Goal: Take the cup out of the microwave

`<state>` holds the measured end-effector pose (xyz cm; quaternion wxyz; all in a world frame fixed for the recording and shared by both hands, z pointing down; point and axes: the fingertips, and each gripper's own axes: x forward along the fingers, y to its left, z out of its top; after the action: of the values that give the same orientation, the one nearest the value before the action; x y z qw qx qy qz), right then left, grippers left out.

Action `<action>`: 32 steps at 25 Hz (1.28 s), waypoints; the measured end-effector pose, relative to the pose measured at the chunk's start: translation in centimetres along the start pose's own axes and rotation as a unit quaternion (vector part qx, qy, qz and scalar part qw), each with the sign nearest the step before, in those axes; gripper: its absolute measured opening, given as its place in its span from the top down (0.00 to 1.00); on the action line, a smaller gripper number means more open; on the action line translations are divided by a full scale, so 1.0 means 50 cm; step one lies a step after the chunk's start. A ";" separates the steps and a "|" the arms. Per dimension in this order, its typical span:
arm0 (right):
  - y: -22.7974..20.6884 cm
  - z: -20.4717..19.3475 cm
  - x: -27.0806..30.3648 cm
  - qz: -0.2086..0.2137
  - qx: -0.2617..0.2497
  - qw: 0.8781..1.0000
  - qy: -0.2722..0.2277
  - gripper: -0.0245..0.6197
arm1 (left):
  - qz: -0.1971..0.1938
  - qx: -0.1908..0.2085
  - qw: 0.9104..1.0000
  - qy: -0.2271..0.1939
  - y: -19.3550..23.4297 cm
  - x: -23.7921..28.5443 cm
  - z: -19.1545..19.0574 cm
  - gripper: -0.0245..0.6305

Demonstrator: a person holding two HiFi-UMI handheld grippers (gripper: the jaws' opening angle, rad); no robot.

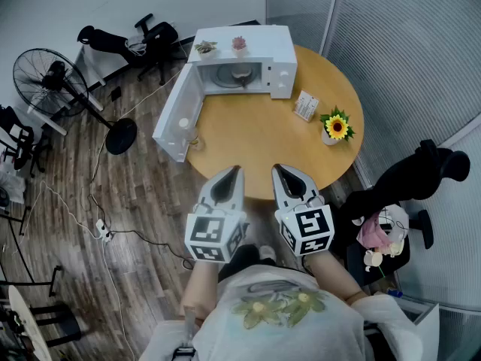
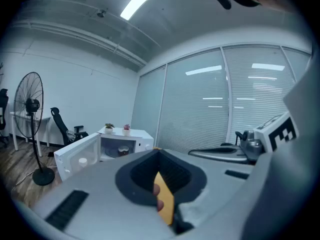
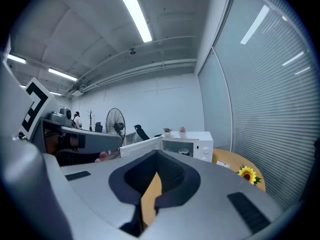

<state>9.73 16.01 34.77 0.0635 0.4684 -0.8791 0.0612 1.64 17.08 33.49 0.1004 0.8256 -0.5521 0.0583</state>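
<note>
The left gripper (image 2: 159, 156) has its jaws together, empty. Well ahead the microwave (image 2: 131, 145) stands open, probably with a cup (image 2: 122, 151) inside.

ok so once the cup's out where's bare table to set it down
Free: the wide bare table between the microwave and the near edge. Crowded: right side by card stand and sunflower pot; left by the open door.

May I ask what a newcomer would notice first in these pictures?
The white microwave at the far edge of the round table stands out, its door swung open and a cup inside. Nearest the camera, the left claw and right claw hover shut and empty over the near edge. A sunflower sits at the table's right.
</note>
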 end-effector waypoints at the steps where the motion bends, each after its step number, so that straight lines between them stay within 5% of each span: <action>1: 0.002 0.003 0.003 0.000 0.005 1.000 -0.003 0.94 | -0.002 0.001 1.000 0.001 0.004 0.001 0.000 0.96; 14: 0.043 -0.009 0.060 -0.005 0.027 0.999 0.026 0.93 | -0.020 0.006 1.000 0.013 0.075 0.000 -0.008 0.96; 17: 0.053 -0.016 0.083 -0.004 0.035 0.999 0.042 0.73 | -0.026 0.012 0.999 0.014 0.096 -0.003 -0.010 0.96; 21: 0.064 -0.033 0.108 -0.021 0.028 0.997 0.067 0.60 | -0.039 0.020 0.999 0.020 0.126 -0.010 -0.015 0.96; 32: 0.077 -0.066 0.154 -0.031 0.037 0.994 0.097 0.59 | -0.042 0.010 0.998 0.036 0.189 0.005 -0.046 0.96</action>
<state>2.45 12.40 39.13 0.1334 0.4896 -0.8508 0.1369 -6.94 13.92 36.74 0.1148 0.8461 -0.5128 0.0894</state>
